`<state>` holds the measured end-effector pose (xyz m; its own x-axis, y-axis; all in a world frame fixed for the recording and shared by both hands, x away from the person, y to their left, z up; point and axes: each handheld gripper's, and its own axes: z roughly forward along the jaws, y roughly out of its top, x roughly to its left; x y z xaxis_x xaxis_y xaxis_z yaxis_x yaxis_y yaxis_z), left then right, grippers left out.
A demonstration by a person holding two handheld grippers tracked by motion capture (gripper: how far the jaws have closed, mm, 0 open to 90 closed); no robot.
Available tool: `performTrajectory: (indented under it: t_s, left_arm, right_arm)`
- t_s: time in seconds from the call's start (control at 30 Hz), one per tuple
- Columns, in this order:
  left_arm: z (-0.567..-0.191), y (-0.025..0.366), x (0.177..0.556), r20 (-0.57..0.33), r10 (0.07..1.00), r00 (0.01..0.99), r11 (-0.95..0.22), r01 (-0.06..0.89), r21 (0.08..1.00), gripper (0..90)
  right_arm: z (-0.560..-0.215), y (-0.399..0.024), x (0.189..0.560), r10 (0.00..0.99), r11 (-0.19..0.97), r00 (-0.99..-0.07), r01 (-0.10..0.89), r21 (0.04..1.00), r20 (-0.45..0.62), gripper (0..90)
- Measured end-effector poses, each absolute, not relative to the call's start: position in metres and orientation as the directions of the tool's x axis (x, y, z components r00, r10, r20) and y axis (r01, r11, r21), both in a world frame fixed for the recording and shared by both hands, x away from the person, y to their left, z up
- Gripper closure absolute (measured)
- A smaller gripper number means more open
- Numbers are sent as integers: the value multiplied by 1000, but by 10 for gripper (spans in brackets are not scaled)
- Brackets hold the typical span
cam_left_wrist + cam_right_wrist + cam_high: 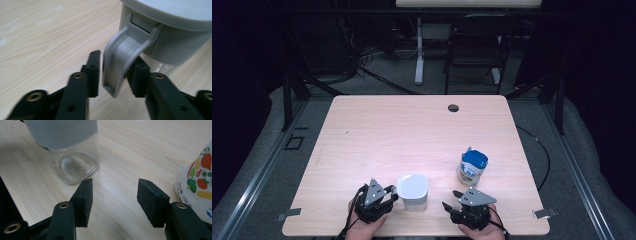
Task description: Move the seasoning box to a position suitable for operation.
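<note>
We're straddling the grey plastic handle (122,60) of the clear lidded jug (413,191) at the table's (412,130) near edge — left gripper (388,196) unclenched, right gripper (113,202) released — rigid, slippery, light, so gripping mid-handle.

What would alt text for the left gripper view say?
A grey plastic handle on a white-lidded clear jug hangs between the left gripper's two black jaws, which stand open with gaps either side. Pale wooden table lies beneath.
</note>
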<state>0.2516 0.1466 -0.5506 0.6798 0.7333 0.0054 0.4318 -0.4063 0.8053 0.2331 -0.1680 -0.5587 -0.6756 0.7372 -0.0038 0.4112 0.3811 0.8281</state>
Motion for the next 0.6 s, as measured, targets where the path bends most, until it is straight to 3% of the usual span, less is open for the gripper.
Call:
performTrajectory:
  t_s: [0.23, 0.6]
  left_arm:
    - [-543, 158, 244, -32, 730, 683, -380, 444, 812, 588]
    - [-526, 167, 238, -72, 708, 703, -365, 450, 815, 553]
  right_arm:
    - [-543, -151, 238, 725, 390, -689, 403, 828, -6, 478]
    - [-522, -136, 258, 708, 413, -706, 419, 808, 5, 620]
